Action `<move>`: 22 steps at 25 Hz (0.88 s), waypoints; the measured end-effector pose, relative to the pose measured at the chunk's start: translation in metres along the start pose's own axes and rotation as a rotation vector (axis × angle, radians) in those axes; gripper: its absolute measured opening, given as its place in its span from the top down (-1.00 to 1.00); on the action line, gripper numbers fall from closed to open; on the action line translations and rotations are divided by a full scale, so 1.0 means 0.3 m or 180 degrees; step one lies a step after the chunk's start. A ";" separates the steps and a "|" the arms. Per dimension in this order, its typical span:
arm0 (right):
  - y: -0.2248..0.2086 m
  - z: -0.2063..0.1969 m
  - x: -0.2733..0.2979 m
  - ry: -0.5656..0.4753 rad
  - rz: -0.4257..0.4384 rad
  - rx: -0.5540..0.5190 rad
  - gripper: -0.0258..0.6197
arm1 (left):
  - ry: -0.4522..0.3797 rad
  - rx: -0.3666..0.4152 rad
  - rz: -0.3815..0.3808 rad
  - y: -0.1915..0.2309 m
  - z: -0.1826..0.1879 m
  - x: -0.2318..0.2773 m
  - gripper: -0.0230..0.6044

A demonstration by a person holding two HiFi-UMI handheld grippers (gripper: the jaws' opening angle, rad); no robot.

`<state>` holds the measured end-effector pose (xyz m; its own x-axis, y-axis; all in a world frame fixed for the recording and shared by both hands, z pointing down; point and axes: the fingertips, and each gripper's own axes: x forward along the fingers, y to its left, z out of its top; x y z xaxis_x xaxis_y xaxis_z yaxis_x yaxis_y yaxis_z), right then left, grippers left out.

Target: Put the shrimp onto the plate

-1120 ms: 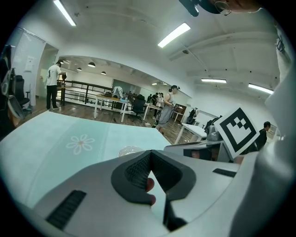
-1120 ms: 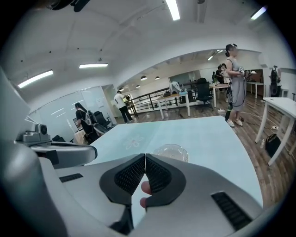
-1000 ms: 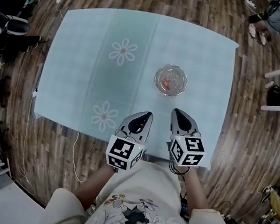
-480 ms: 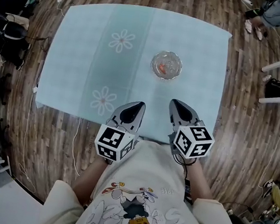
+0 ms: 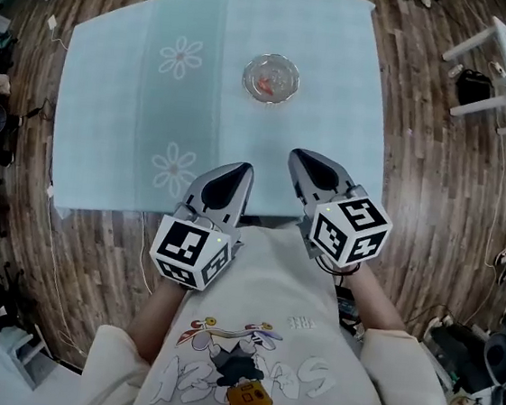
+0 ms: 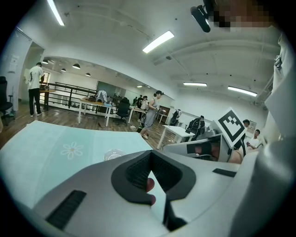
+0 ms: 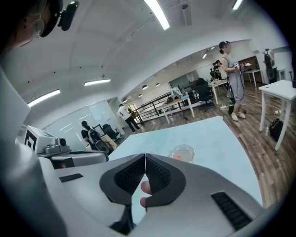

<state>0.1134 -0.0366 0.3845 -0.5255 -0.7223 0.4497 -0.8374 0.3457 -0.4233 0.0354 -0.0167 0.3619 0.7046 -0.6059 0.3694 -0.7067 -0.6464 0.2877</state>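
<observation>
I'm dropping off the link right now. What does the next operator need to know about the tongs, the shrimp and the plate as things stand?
Left tongs: shut, nothing between them, held at the near edge of the table, close to the body.
Right tongs: shut and empty too, alongside the left.
Shrimp: lying in the glass plate, which stands on the far half of the light blue tablecloth, well apart from both tongs.
Done: the shrimp is on the plate.
Left: nothing of the task that I can see; the tongs need only stay away from the plate.
</observation>
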 end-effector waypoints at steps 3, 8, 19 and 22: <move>0.066 0.001 -0.008 -0.0067 -0.0052 -0.0089 0.84 | 0.0031 0.0045 -0.0149 -0.013 -0.016 -0.048 0.90; 0.177 -0.013 0.004 -0.0127 -0.0109 -0.0177 0.84 | 0.0104 0.0073 -0.0298 -0.006 -0.062 -0.127 0.90; 0.314 -0.066 -0.018 -0.0246 -0.0259 -0.0216 0.85 | 0.0130 0.0164 -0.0415 0.030 -0.108 -0.249 0.90; 0.348 -0.121 -0.032 -0.0245 -0.0376 -0.0236 0.85 | 0.0156 0.0148 -0.0453 0.035 -0.147 -0.278 0.90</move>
<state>0.0256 0.0280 0.3645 -0.4120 -0.8033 0.4300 -0.9030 0.2969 -0.3105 -0.0335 0.0475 0.3731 0.7925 -0.4842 0.3708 -0.5955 -0.7455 0.2994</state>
